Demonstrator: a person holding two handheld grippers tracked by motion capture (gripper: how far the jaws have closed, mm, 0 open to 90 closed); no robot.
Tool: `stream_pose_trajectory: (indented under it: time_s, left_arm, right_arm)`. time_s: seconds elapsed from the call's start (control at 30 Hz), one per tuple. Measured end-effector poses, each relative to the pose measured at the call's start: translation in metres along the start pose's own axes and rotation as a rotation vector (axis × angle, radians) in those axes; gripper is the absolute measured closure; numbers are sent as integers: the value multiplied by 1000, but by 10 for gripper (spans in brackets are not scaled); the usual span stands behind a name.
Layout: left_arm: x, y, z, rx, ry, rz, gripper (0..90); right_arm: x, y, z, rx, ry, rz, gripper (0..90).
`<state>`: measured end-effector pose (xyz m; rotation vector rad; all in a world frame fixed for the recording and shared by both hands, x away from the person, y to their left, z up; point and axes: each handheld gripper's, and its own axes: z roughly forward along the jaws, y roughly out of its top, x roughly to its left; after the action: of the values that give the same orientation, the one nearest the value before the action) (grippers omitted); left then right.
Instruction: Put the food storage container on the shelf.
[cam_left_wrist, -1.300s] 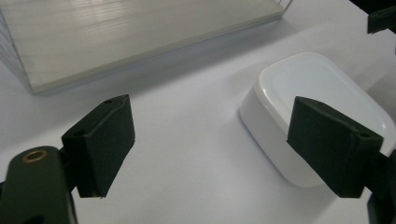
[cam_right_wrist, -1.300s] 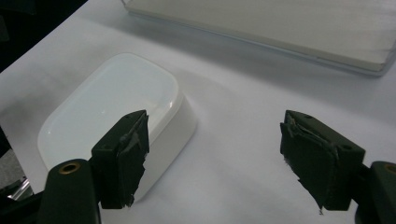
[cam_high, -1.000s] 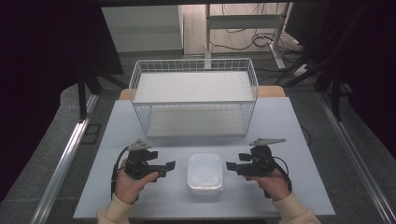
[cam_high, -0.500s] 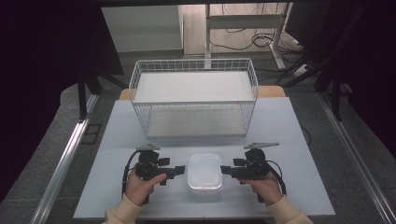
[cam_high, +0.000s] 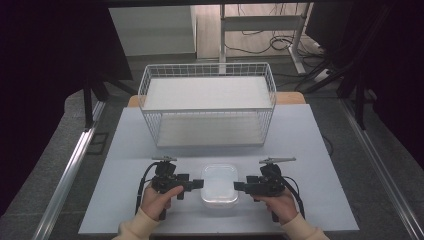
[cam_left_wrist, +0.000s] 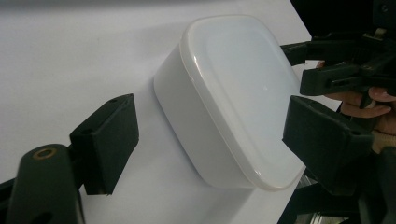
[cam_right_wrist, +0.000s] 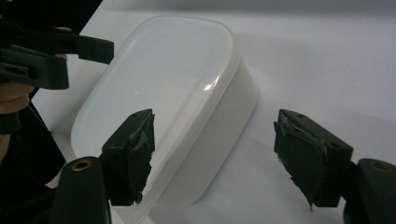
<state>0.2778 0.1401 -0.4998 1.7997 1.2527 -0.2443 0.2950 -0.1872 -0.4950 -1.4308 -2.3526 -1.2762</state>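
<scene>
White table (cam_high: 320, 140), lidded container (cam_high: 219, 184) (unlabelled) between two open claws.

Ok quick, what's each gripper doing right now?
Left gripper: open, empty, beside the white lidded plastic container.
Right gripper: open, empty, at its other side.

A pale grey tabletop (cam_high: 310, 145) carries a white wire basket (cam_high: 207, 107) at its far side and a lidded translucent container (cam_high: 219, 184) near its front edge.
</scene>
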Motion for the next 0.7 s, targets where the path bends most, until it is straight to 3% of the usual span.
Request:
stream_pose_trajectory:
  time_s: [0.37, 0.5, 0.7]
  left_arm:
    - [0, 0, 11, 29, -52, -50, 260]
    - [4, -2, 16, 43, -112, -107, 306]
    - [7, -2, 19, 53, -138, -121, 366]
  right_arm:
    - [1, -2, 2, -12, 55, 36, 372]
    - [1, -3, 3, -10, 81, 51, 423]
    - [2, -3, 4, -13, 111, 63, 522]
